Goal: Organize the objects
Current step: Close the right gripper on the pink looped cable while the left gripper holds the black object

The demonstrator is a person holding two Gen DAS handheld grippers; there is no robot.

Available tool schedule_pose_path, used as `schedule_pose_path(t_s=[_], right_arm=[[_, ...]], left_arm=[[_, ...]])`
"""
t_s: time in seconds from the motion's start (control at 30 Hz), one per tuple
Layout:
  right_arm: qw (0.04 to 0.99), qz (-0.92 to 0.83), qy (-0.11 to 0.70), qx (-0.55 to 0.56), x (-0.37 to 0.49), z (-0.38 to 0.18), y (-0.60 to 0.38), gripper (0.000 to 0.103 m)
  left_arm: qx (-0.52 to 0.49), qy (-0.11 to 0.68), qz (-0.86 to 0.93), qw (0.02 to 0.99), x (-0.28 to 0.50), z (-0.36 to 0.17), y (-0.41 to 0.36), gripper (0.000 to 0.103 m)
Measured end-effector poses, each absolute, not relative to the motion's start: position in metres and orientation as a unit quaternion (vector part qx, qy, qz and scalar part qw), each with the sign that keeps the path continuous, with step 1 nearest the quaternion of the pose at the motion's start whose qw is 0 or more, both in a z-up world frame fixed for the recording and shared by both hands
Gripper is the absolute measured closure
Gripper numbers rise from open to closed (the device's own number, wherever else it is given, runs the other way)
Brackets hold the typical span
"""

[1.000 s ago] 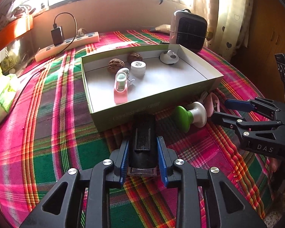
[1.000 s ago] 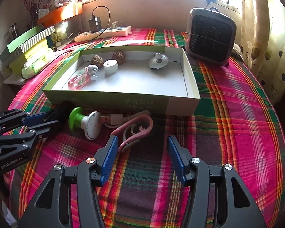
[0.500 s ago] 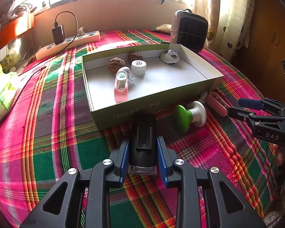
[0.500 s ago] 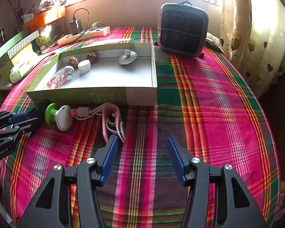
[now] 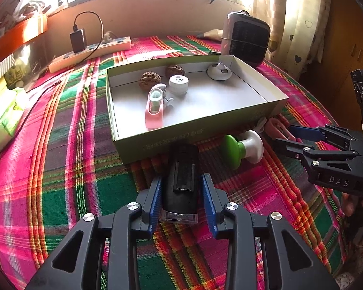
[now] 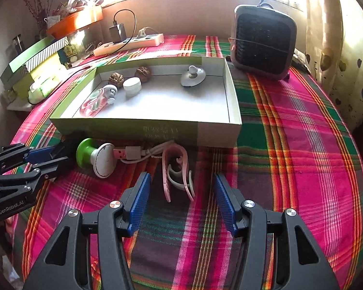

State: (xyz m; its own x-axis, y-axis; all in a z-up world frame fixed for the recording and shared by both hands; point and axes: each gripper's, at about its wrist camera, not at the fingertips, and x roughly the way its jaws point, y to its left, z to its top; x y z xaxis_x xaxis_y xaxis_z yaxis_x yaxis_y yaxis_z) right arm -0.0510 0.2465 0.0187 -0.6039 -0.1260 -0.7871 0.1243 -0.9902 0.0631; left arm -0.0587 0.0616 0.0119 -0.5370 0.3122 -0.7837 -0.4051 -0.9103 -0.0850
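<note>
- The left gripper [image 5: 182, 204] pinches a black device [image 5: 181, 181] between its blue fingers [image 5: 155, 200], low over the bench [image 5: 60, 169] and just in front of the box [image 5: 261, 91]. The hold looks to sit on the device's near end, so in my judgement it may tip forward as it is raised, or knock the box's near wall if carried in too low.
- The right gripper [image 6: 180, 200] has its fingers spread wide around the pink clip [image 6: 176, 169], touching nothing that I can see. The clip lies tangled with a white cable [image 6: 138, 153]; closing here may drag the cable along, and with it the green-and-white knob [image 6: 94, 155] lying against the plug.
- Both tools work near together, so a collision between them is possible.
- Inside the box I count: two walnuts [image 5: 150, 78], one white cap [image 5: 179, 83], one pink-and-clear holder [image 5: 153, 107], one white round knob [image 5: 219, 71].
- Outside the box, still to be sorted: one black device, one green-and-white knob, one cable, one pink clip.
- Further back: one small heater [image 6: 263, 44] and one power strip [image 6: 130, 43].
</note>
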Motion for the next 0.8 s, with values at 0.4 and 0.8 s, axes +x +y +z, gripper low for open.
schedule_pose_path(t_s=[0.4,0.8], right_arm=[[0.065,-0.896,0.028,0.438,-0.0537,0.0158,0.2426,0.049],[0.058,-0.898,0.029,0.435,-0.0513,0.0174,0.2444,0.074]], left_arm=[[-0.434,0.047,0.879,0.191,-0.0606,0.0119,0.0638,0.073],[-0.432,0.048,0.882,0.179,-0.0616,0.0116,0.0652,0.077]])
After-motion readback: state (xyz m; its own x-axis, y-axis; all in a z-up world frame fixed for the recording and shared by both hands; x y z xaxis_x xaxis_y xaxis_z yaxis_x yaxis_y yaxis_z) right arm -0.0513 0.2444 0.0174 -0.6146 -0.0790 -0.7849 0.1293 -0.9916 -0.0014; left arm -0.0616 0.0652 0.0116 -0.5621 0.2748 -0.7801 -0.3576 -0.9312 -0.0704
